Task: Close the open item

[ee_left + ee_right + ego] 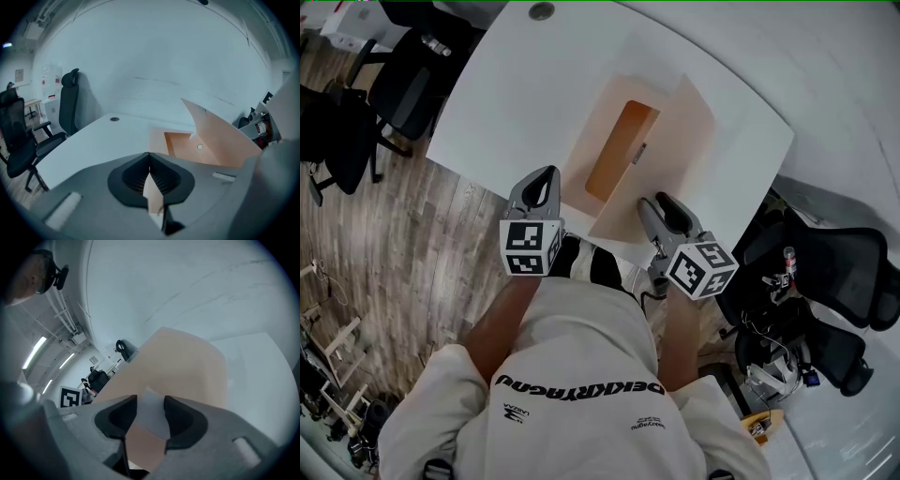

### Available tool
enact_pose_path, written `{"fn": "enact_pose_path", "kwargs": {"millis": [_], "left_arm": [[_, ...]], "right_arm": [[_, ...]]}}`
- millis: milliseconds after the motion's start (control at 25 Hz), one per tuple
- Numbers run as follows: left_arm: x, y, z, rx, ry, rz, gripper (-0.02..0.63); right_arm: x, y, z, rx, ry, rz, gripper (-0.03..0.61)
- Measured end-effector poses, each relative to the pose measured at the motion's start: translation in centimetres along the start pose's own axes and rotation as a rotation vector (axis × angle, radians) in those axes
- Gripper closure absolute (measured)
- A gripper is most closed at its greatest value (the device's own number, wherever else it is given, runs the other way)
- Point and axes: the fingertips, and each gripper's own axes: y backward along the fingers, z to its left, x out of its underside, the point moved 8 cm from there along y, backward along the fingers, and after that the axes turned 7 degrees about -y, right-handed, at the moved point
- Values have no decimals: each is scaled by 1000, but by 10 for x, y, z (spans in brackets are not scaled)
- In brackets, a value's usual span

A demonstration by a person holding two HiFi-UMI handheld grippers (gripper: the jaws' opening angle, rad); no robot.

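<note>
Open box [622, 150] sits mid white table [516, 84], lid [675, 159] tilted up on its right side; right gripper [660, 200] jaws wide apart, lid edge loose between, unpinched; left gripper [549, 173] shut, empty, by box's near-left corner. Best approach: swing lid over w/ right, steady box w/ left, slowly.

Pose: left tongs [149, 154] with jaws closed, tips meeting. The right tongs [150, 405] have jaws standing apart. Both held out ahead of the torso, side by side, angled forward and down.
</note>
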Motion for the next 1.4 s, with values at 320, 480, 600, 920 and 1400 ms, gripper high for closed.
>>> {"fn": "enact_pose_path", "kwargs": {"millis": [320, 480, 600, 920, 1400], "left_arm": [[14, -25, 12, 18, 16, 86, 603], [21, -35, 15, 32, 21, 117, 603], [26, -41, 14, 48, 32, 137, 603], [37, -55, 22, 88, 88, 188, 603], [46, -64, 28, 123, 158, 225, 607]], "right_arm": [[2, -14, 1, 9, 58, 55, 400], [3, -21, 2, 15, 74, 80, 399], [4, -27, 2, 12, 82, 103, 399], [10, -43, 5, 18, 93, 170, 399], [15, -58, 6, 32, 114, 234, 393]]}}
